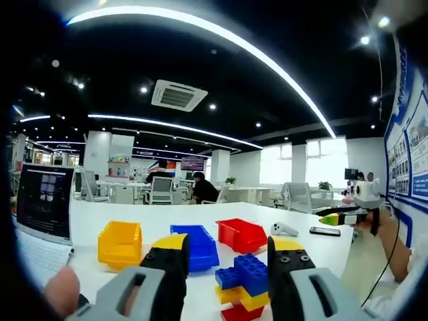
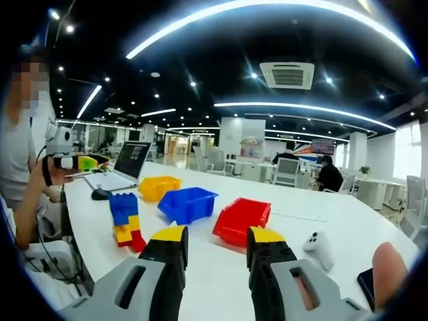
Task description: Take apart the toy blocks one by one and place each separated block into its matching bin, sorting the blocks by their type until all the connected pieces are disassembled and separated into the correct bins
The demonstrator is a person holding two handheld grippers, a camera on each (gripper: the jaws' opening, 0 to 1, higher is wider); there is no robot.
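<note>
A stack of toy blocks [image 1: 244, 284] stands on the white table [image 1: 134, 214], blue on top, yellow in the middle, red at the bottom. It shows in the gap between my left gripper's [image 1: 227, 244] open jaws, ahead of them and untouched. In the right gripper view the stack [image 2: 126, 221] stands at the left, well clear of my open right gripper [image 2: 217, 237]. Behind the stack, a yellow bin [image 1: 120, 244], a blue bin [image 1: 197, 246] and a red bin [image 1: 242, 234] sit in a row. The left gripper [image 2: 73, 162] hangs in a hand above the table edge; the right gripper [image 1: 348, 212] hangs at the far right.
A laptop [image 1: 43, 207] and a mouse [image 2: 100, 194] lie at one end of the table. A white controller [image 2: 319, 247] and a dark phone [image 1: 324, 231] lie beyond the red bin [image 2: 242, 219]. A person [image 2: 20, 154] sits at the table's edge. Office desks and seated people fill the background.
</note>
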